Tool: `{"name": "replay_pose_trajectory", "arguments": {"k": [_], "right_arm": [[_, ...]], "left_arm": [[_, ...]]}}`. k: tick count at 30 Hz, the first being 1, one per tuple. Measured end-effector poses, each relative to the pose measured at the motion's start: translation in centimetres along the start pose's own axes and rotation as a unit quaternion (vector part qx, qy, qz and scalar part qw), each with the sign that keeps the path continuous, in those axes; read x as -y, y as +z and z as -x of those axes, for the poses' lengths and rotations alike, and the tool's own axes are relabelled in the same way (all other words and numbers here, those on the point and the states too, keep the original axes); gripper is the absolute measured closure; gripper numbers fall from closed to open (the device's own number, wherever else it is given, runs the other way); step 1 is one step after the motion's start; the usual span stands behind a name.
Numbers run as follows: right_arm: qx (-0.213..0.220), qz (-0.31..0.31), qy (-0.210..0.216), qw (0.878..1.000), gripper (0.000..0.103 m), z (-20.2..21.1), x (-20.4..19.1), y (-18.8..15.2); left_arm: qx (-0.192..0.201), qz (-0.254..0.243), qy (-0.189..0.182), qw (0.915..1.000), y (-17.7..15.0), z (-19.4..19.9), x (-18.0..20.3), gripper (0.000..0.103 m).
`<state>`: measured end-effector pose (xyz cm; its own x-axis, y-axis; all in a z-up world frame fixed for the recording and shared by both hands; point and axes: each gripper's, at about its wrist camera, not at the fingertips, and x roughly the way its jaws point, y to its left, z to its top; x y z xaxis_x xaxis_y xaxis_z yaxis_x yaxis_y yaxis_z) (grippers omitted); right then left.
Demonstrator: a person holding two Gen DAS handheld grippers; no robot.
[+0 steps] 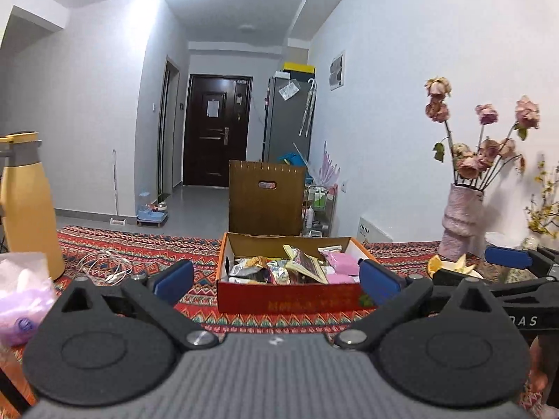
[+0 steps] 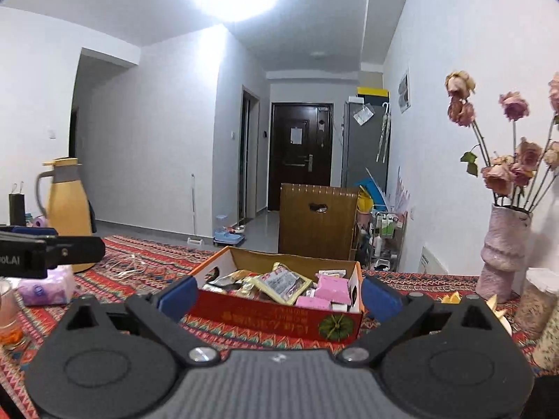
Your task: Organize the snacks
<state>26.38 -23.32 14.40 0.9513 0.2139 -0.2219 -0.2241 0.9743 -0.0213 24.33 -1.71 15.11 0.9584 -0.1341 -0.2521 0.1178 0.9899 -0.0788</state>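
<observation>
Jaws of both the left gripper and right gripper stand wide with nothing held, aimed at the red snack box on the patterned bench. Packets fill it, pink ones at its right; its gold lettering is unreadable. "DAS" marks the right gripper's side.

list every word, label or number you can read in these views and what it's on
"DAS": white letters on the right claw body at the right edge of the left wrist view; the start is cut off.
"ol.AI": white letters on the left claw body at the left edge of the right wrist view; the start is cut off.
Gold print on the red front of the snack box: too blurred to read.
Snack packets in the box: print too small.
Paper on the door: unreadable.
</observation>
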Motion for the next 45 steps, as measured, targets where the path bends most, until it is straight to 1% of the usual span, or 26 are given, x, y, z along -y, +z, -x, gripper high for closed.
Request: {"name": "replay_pose_trajectory", "arguments": {"k": [3, 7, 11, 15, 18, 22, 24, 26, 29, 33, 36, 39, 42, 45], "right_arm": [[0.012, 0.002, 0.002, 1.000, 0.002, 3.2, -0.5, -1.2], [0.017, -0.005, 0.007, 1.000, 0.000, 7.1, -0.7, -2.7], [0.014, 0.000, 0.010, 1.000, 0.000, 10.1, -1.4, -4.1], [0.023, -0.004, 0.008, 1.000, 0.000, 13.1, -2.2, -5.5], [0.012, 0.005, 0.023, 1.000, 0.000, 14.4, -3.1, -6.7], [0.014, 0.010, 0.021, 1.000, 0.000, 16.3, -4.4, -8.3], [0.016, -0.002, 0.020, 1.000, 0.000, 17.4, -4.9, -9.3], [0.016, -0.009, 0.032, 0.999, 0.000, 18.7, -5.6, -10.5], [0.001, -0.025, 0.035, 0.999, 0.000, 20.2, -6.2, -12.0], [-0.014, -0.049, 0.034, 0.998, 0.000, 21.8, -6.5, -13.5], [-0.026, -0.052, 0.039, 0.998, 0.000, 22.5, -6.6, -14.1], [-0.041, -0.061, 0.027, 0.997, 0.000, 23.1, -6.8, -15.1], [-0.049, -0.078, 0.023, 0.995, 0.000, 24.1, -6.7, -15.8], [-0.050, -0.071, 0.011, 0.996, 0.000, 25.1, -6.8, -16.2]], "left_arm": [[0.011, 0.001, 0.001, 0.9999, -1.3, 3.1, 0.4, 0.000], [0.028, -0.014, 0.004, 0.9995, -3.2, 7.0, 1.2, 0.000], [0.028, -0.017, 0.006, 0.9995, -4.6, 9.6, 2.3, 0.000], [0.035, -0.014, 0.006, 0.9993, -6.1, 12.1, 3.0, 0.000], [0.035, -0.014, 0.008, 0.9992, -7.7, 13.8, 2.9, 0.000], [0.026, -0.013, 0.014, 0.9995, -9.9, 16.1, 2.6, 0.000], [0.024, -0.015, 0.015, 0.9995, -10.9, 17.4, 2.5, 0.000], [0.023, -0.012, 0.020, 0.9995, -11.8, 18.8, 2.2, 0.000], [0.011, -0.014, 0.027, 0.9995, -13.3, 20.7, 1.9, 0.000], [0.002, -0.014, 0.039, 0.9991, -14.5, 22.8, 1.5, 0.000], [0.007, -0.030, 0.039, 0.9988, -15.1, 24.0, 1.5, 0.000], [0.013, -0.029, 0.044, 0.9985, -15.6, 24.9, 1.3, 0.000], [0.000, -0.018, 0.051, 0.9985, -15.9, 25.3, 1.1, 0.000], [-0.015, -0.018, 0.060, 0.9979, -16.4, 25.5, 1.2, 0.000]]}}
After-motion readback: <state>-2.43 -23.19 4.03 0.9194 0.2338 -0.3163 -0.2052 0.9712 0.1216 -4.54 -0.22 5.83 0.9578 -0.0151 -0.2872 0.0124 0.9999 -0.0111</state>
